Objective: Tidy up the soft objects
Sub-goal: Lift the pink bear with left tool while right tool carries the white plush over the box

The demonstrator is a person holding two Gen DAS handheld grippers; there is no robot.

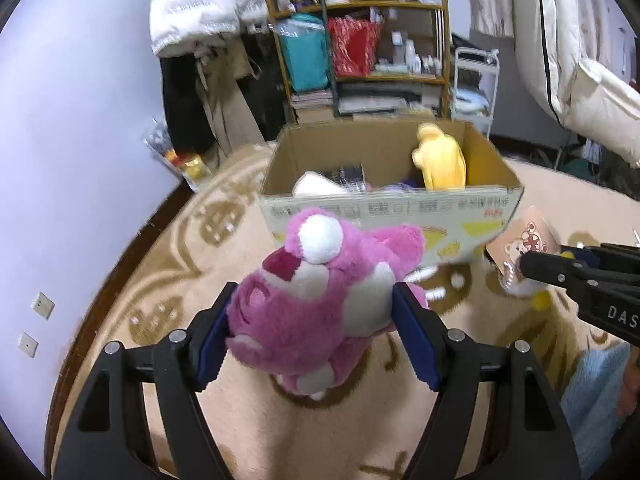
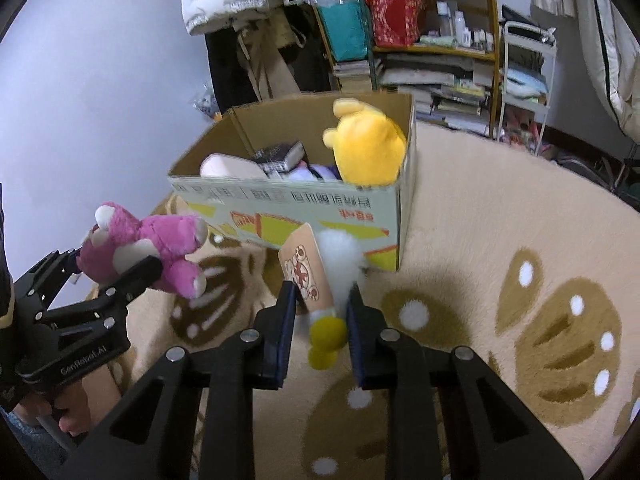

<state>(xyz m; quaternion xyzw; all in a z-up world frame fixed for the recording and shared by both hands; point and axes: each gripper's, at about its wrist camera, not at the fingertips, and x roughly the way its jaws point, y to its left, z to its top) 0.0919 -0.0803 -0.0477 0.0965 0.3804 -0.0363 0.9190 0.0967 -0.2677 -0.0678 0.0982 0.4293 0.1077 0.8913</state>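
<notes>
While both toys hang over the rug short of the cardboard box (image 2: 288, 216) at 12 o'clock, left gripper (image 1: 312, 312) clamps the pink bear (image 1: 320, 288); right gripper (image 2: 322, 312) pinches narrow on the white tagged plush (image 2: 340, 256). Lift each above the near rim, steer left of the yellow plush (image 2: 368, 148) at 1 o'clock, release low inside.

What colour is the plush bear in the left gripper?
Pink bear, white ear and belly patches; clearest in the left wrist view.
</notes>
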